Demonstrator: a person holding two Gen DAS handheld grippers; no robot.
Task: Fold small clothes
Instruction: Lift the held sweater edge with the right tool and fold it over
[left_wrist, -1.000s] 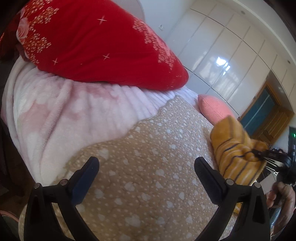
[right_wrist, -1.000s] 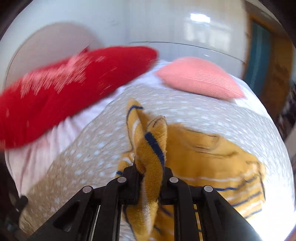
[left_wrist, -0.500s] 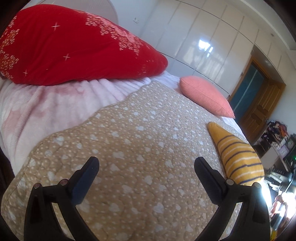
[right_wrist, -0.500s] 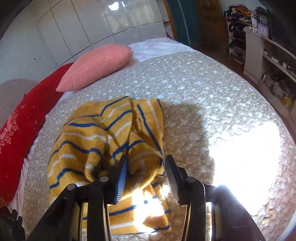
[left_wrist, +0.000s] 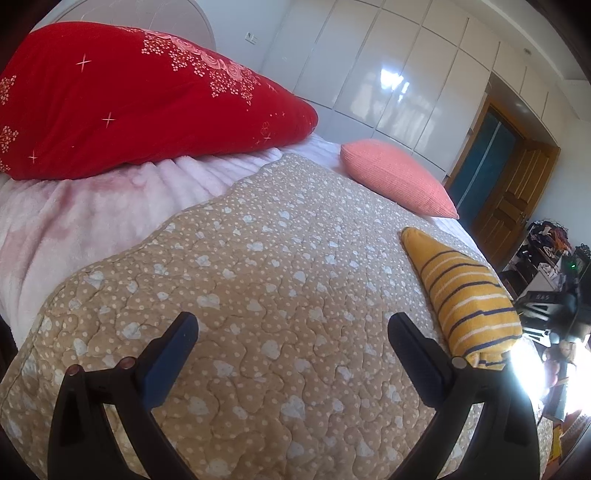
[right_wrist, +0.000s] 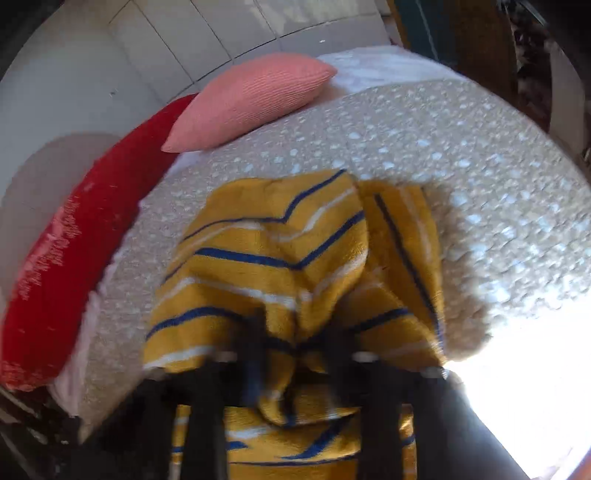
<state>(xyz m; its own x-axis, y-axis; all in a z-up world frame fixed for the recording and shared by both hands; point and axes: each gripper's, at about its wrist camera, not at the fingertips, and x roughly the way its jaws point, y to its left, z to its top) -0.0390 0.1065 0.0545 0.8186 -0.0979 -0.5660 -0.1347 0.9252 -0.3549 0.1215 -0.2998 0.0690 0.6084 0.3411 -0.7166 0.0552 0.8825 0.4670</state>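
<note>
A yellow garment with blue and white stripes (right_wrist: 277, 240) lies bunched on the beige spotted quilt (right_wrist: 443, 147), near its right side. My right gripper (right_wrist: 295, 343) is blurred and low over the garment's near edge. Its jaws are closing, and a raised fold of the yellow cloth is pinched between them. In the left wrist view the same garment (left_wrist: 465, 295) is a striped cone-shaped heap at the right. My left gripper (left_wrist: 291, 325) hovers open above the bare quilt (left_wrist: 258, 258) with nothing between its fingers, well left of the garment.
A big red pillow (left_wrist: 129, 99) and a pink fleece blanket (left_wrist: 74, 214) fill the head of the bed. A coral cushion (left_wrist: 395, 177) lies at the far edge. White wardrobe doors (left_wrist: 388, 74), a wooden door (left_wrist: 517, 192) and cluttered shelves (left_wrist: 546, 251) stand beyond the bed's right side.
The right gripper carried the garment down to the quilt, let go with jaws apart, then came down and closed on a fold. The left gripper shifted and rolled, staying open.
</note>
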